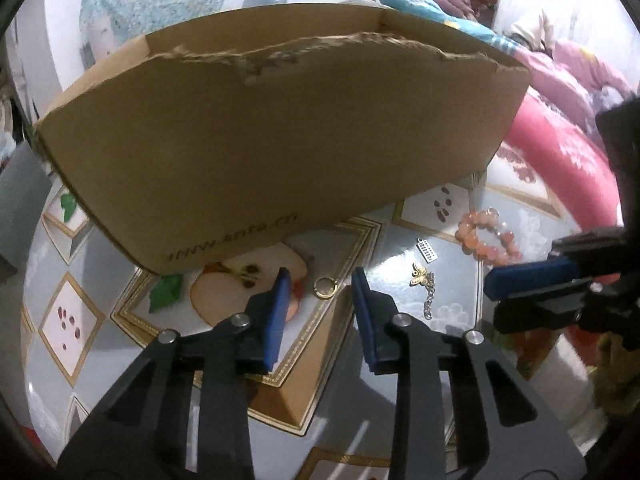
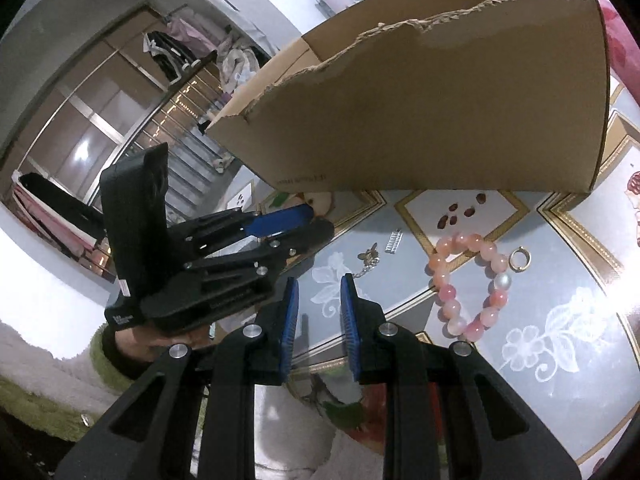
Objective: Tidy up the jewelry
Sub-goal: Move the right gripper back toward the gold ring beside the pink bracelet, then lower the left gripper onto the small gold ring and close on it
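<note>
A torn cardboard box (image 1: 280, 136) stands on the patterned table; it also shows in the right wrist view (image 2: 440, 112). A gold ring (image 1: 325, 288) lies between the tips of my open left gripper (image 1: 322, 280). A butterfly charm on a chain (image 1: 421, 280), a small silver pendant (image 1: 427, 250) and a pink bead bracelet (image 1: 486, 236) lie to its right. My right gripper (image 2: 319, 292) is open and empty, near the butterfly charm (image 2: 370, 257), the pendant (image 2: 393, 242), the bracelet (image 2: 472, 284) and a second gold ring (image 2: 519, 259).
The table (image 2: 560, 320) has a glossy cover with fruit and flower prints. The right gripper's body (image 1: 560, 280) enters from the right in the left wrist view. The left gripper's body (image 2: 192, 264) sits left in the right wrist view. Pink bedding (image 1: 560, 136) lies beyond the table.
</note>
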Demonstrator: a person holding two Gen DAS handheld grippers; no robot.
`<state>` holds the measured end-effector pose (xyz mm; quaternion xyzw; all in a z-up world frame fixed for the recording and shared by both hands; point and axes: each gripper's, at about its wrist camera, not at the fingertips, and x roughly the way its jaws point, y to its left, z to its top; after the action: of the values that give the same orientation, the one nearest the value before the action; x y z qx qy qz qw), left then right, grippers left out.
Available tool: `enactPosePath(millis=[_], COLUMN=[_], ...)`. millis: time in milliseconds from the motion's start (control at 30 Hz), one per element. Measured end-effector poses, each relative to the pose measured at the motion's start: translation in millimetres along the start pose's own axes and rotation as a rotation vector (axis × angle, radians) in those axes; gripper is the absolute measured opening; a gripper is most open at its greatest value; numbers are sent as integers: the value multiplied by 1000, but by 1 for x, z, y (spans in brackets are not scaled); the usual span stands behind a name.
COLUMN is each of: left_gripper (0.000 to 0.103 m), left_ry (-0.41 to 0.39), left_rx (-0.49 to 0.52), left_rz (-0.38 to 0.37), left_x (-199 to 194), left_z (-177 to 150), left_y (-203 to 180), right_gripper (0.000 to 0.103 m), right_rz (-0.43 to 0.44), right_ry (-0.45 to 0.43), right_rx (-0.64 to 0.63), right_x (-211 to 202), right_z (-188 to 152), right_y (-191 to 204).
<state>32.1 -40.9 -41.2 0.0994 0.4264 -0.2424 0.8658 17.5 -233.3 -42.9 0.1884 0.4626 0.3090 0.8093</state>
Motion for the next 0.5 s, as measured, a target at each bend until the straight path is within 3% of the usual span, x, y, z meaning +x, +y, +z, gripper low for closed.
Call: enactPosePath(millis=[300, 500], left_gripper=[11, 11], left_ry=[-1, -7], left_rx=[64, 61], left_rz=[11, 6], left_x=[-1, 0], left_z=[2, 1], left_y=[-6, -5], right_gripper=[22, 22], right_rz=[5, 2], right_ry=[-9, -19], right_rx=[20, 15], right_x=[4, -1], right_z=[1, -1], right_y=[-1, -1])
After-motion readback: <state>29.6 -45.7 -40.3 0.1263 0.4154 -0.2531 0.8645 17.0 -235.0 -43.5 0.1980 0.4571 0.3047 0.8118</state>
